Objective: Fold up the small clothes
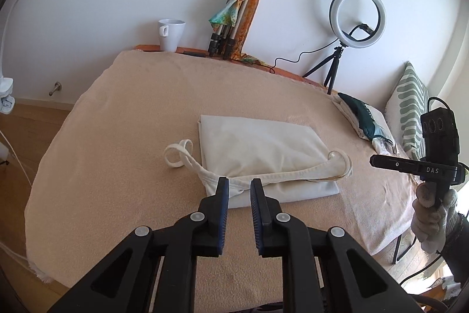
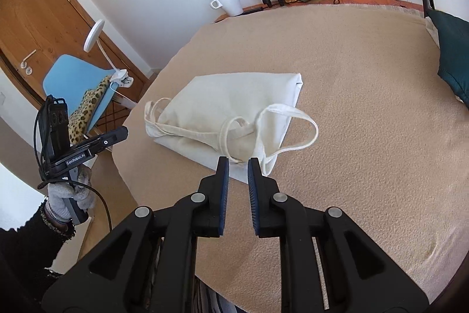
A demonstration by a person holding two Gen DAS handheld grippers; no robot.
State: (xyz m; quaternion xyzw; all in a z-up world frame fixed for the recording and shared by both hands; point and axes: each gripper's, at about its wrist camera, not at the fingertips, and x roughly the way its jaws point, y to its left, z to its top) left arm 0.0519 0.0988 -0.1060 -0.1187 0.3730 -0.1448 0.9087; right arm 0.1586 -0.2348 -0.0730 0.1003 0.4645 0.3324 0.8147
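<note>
A cream strap top lies folded on the beige blanket, its shoulder straps loose at both near corners. My left gripper is open and empty, its tips just above the top's near strap edge. It also shows in the right wrist view, held off the table's left edge. In the right wrist view the top lies ahead, one strap looping up. My right gripper is open and empty at the top's near corner. It shows in the left wrist view at the right.
A white mug, a bundled tripod with scarves and a ring light stand along the far edge by the wall. Folded clothes with a dark green piece lie at the right. A blue chair stands left of the table.
</note>
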